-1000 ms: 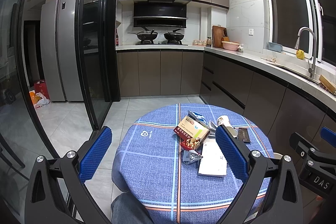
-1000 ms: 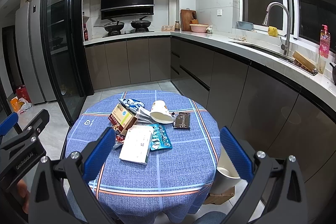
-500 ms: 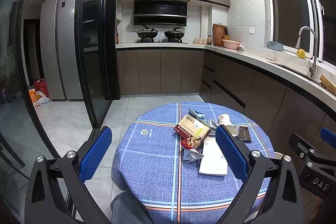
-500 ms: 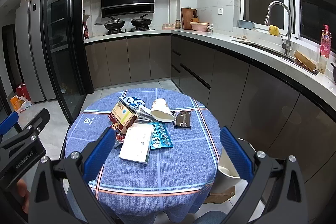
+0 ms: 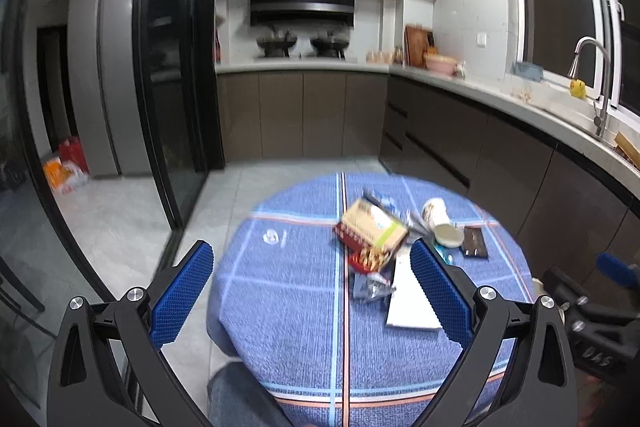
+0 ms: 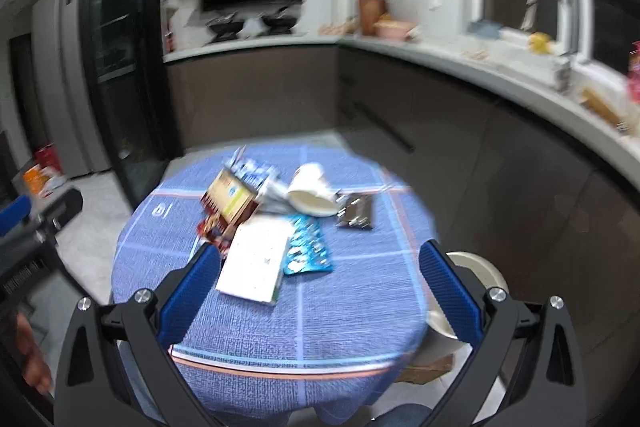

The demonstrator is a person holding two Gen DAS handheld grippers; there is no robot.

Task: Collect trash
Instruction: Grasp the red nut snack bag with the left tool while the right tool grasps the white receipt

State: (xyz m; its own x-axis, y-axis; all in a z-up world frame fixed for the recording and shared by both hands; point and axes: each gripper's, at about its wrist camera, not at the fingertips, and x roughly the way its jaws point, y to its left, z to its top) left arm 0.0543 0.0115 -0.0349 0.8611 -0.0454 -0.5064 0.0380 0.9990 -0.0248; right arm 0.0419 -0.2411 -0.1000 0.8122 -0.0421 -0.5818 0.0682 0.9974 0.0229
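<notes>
A pile of trash lies on a round table with a blue cloth (image 5: 288, 291) (image 6: 340, 307). It holds a red and tan snack box (image 5: 372, 227) (image 6: 230, 201), a white flat box (image 5: 408, 301) (image 6: 256, 263), a tipped paper cup (image 5: 440, 223) (image 6: 310, 189), a blue foil wrapper (image 6: 306, 249), a dark wrapper (image 5: 473, 242) (image 6: 356, 213) and a crumpled silver wrapper (image 5: 370, 287). My left gripper (image 5: 310, 287) hovers open above the table's near side. My right gripper (image 6: 320, 291) is open too, above the table's near edge. Neither holds anything.
A white bin (image 6: 472, 269) stands on the floor right of the table, beside the lower cabinets (image 6: 500, 187). A black-framed glass door (image 5: 172, 67) is at the left. The counter with sink and tap (image 5: 592, 83) runs along the right. A person's knee (image 5: 236, 399) shows below.
Both grippers have moved forward and tipped down toward the table, so the trash looms larger. The right view is blurred from motion. Both stay open.
</notes>
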